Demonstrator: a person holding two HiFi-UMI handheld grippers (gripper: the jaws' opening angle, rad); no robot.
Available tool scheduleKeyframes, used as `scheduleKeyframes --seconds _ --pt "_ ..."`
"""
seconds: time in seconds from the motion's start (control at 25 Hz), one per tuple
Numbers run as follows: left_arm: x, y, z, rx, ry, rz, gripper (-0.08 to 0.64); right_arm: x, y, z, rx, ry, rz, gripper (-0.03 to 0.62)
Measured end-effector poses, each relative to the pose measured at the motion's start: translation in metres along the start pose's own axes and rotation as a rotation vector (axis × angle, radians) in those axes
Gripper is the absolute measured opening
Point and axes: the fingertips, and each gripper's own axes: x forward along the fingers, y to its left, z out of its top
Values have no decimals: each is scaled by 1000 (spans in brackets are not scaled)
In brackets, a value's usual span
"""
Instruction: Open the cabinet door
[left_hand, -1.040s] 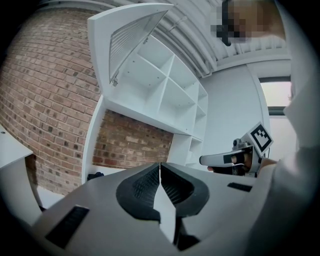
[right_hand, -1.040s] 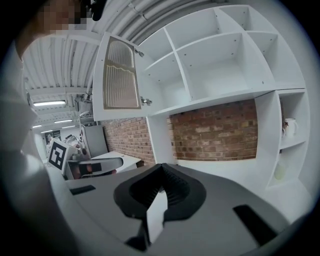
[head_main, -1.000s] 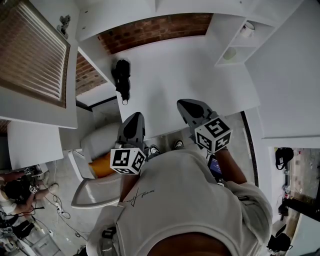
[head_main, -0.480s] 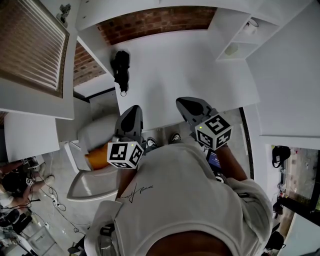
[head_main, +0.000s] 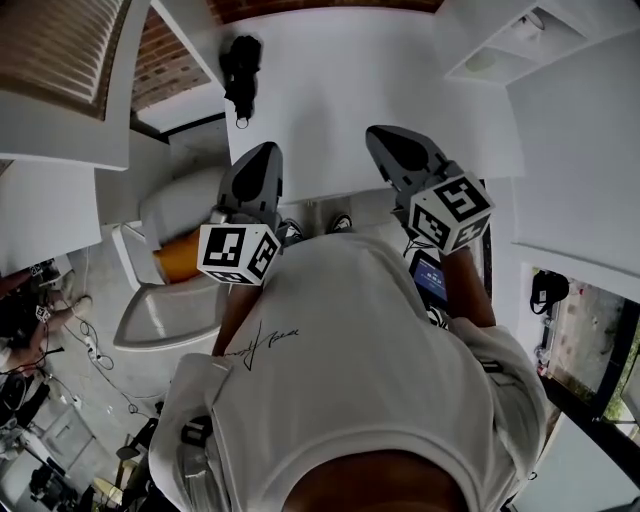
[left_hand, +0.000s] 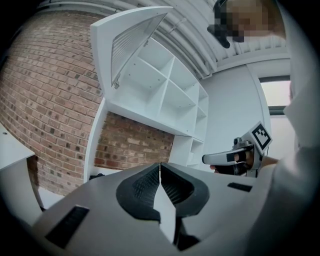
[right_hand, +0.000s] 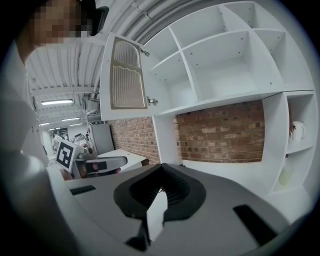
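Above the left tongs (left_hand: 160, 169) and right tongs (right_hand: 161, 169), both sitting shut and empty, the cabinet door (right_hand: 125, 75) is hanging swung open.

Right gripper (right_hand: 161, 169): fingers (right_hand: 176, 189) closed together, nothing between them. Ahead, cabinet door (right_hand: 127, 74) stands swung open at left, small knob (right_hand: 152, 101) near its lower corner. Cabinet (right_hand: 225, 65) compartments exposed. Brick wall (right_hand: 220, 131) below, above white bench (right_hand: 240, 172). Left gripper (right_hand: 122, 161) at left. Mug (right_hand: 296, 131) on side shelf (right_hand: 295, 147).
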Motion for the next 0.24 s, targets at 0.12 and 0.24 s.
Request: scheduleKeyframes --seconds 0.12,0.24 --pt "0 0 2 2 -4 0 20 -4 -4 4 -8 -11 -17 25" --pt "0 1 5 4 -9 0 20 -4 -5 9 -16 -20 -27 25"
